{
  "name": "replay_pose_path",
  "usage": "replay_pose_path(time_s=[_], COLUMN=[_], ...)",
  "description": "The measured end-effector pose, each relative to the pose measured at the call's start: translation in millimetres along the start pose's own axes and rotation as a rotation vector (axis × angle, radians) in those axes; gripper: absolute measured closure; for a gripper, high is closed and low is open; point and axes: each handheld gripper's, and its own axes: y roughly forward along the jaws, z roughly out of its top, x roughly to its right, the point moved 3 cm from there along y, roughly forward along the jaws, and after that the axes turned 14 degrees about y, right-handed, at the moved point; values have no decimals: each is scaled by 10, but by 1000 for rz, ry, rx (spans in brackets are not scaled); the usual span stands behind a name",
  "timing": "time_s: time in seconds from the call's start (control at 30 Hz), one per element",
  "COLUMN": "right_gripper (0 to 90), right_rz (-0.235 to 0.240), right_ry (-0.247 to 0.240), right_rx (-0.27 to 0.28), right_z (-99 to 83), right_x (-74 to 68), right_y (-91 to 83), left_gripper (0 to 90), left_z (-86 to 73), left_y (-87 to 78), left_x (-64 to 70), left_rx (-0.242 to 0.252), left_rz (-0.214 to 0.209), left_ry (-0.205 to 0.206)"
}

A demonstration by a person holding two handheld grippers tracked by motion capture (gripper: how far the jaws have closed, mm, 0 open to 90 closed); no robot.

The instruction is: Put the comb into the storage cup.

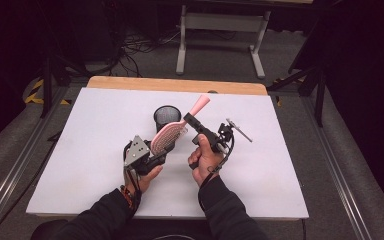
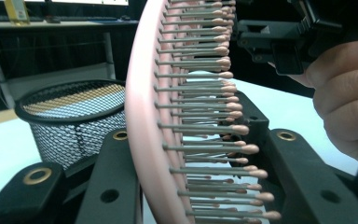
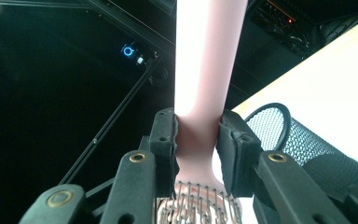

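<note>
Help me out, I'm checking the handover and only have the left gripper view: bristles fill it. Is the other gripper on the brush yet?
Observer: Yes. In the right gripper view the right gripper has its fingers closed on the neck of the pink hairbrush, just above the bristles.
Operator: And mine, where on the brush does it hold?
Observer: The high view shows the left gripper at the lower end of the brush head, with the handle pointing up and away from the person.
Operator: Where is the mesh cup relative to the brush?
Observer: In the high view the black mesh cup stands upright on the white table, behind the brush head.
</note>
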Motion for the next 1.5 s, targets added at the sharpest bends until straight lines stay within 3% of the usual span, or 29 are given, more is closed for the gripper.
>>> replay_pose_path(time_s=[0.13, 0.33, 0.43, 0.53, 0.67, 0.8, 1.07, 1.13, 1.23, 1.33, 1.37, 1.4, 1.5], right_gripper=[676, 641, 536, 488, 326, 273, 241, 236, 226, 225, 225, 217, 211], right_rz=[-2, -4, -19, -18, -39, -66, -58, -62, -111, -169, -169, -196, -228], right_ry=[21, 33, 45, 41, 34, -23, -102, -150, -344, -521, -521, -626, -737], right_rx=[-6, -28, -33, -50, -89, -140, -235, -257, -283, -268, -268, -268, -262], right_z=[-3, -42, -40, -32, -5, 40, 100, 109, 112, 116, 116, 111, 104], right_x=[30, 53, 77, 94, 126, 162, 247, 225, 175, 154, 154, 146, 128], right_y=[-4, 6, -2, -12, -41, -101, -268, -298, -346, -408, -408, -444, -477], left_gripper=[631, 636, 636, 637, 637, 637, 637, 637, 637, 637, 637, 637, 636], left_z=[33, 84, 107, 128, 146, 169, 213, 218, 237, 242, 242, 242, 257], left_y=[-25, -44, -52, -59, -64, -84, -122, -127, -142, -146, -146, -145, -159], left_x=[-14, -42, -50, -63, -77, -117, -167, -174, -182, -192, -192, -194, -202], left_rx=[-4, -19, -25, -30, -43, -46, -42, -44, -48, -45, -45, -45, -43], left_rz=[9, -16, -29, -41, -55, -47, -32, -31, -34, -34, -34, -34, -31], left_ry=[27, 63, 67, 79, 88, 84, 97, 94, 98, 94, 94, 95, 98])
